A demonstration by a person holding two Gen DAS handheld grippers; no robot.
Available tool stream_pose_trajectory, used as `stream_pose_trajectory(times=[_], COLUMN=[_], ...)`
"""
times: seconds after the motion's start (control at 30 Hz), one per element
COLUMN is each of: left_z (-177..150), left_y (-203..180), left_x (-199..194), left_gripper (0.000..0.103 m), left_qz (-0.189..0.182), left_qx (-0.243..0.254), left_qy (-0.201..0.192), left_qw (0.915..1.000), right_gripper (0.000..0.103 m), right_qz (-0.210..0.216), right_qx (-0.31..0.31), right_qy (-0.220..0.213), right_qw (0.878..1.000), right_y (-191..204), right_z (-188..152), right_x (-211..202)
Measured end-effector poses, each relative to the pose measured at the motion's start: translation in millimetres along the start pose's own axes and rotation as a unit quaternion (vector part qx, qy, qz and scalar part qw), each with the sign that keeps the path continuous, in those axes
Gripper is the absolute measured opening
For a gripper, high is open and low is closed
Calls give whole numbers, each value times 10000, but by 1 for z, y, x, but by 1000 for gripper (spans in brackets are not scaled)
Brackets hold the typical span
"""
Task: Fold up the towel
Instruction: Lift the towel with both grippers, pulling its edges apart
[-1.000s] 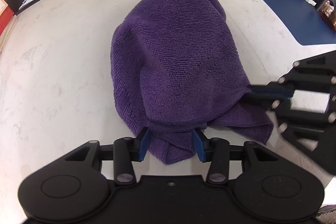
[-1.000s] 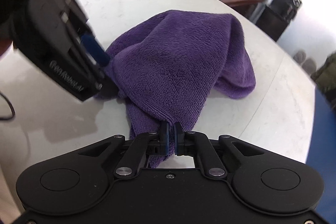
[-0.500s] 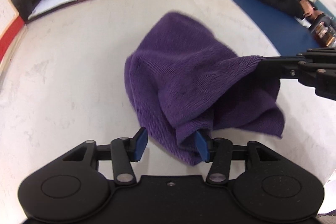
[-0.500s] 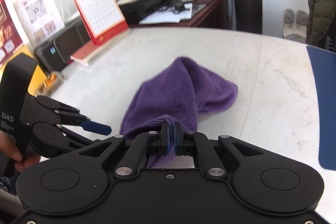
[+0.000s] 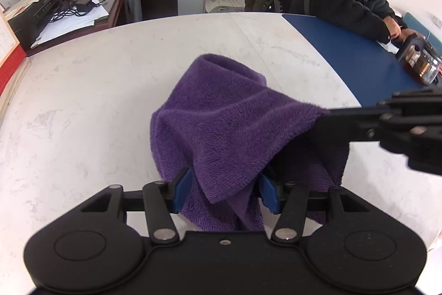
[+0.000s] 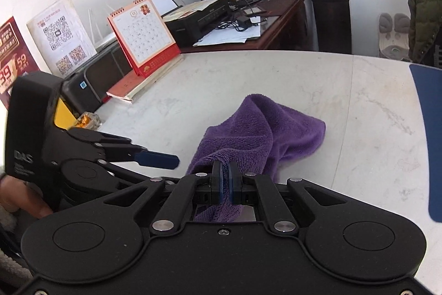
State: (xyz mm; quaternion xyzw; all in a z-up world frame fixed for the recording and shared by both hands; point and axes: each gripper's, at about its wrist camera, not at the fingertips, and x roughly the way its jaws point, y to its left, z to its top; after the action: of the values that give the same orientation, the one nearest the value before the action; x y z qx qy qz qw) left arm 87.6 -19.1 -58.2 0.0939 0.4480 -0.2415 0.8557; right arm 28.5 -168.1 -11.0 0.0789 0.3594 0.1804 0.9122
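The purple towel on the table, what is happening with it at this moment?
A person is folding the purple towel on the white table with two handheld tools. The right tool is shut on one edge and holds it lifted. The left tool stands open, its jaws having just opened, with cloth hanging between them but not pinched.

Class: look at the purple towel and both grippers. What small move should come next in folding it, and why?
Probably close the left gripper on the towel corner hanging between its open blue pads. The right gripper is shut on another corner and holds it off the white table, while the rest lies bunched. With both corners held, the towel could be spread flat.
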Motion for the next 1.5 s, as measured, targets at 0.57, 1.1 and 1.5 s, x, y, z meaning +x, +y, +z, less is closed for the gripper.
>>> stream_pose_trajectory(times=[0.57,1.1,1.5], left_z=[17,11,20], left_y=[9,-11,-2], left_x=[-2,-23,-1], left_gripper=[30,32,35], left_qz=[84,-280,468], left_qx=[-49,-9,-12], left_qy=[-345,-449,-586], left_qw=[9994,9986,9972], right_gripper=[4,4,4], right_qz=[-69,-108,-72], right_qx=[123,182,203], right_qy=[51,36,8], right_qw=[9999,9998,9998], right_y=[3,-7,-6], right_z=[3,8,11], right_x=[-1,2,6])
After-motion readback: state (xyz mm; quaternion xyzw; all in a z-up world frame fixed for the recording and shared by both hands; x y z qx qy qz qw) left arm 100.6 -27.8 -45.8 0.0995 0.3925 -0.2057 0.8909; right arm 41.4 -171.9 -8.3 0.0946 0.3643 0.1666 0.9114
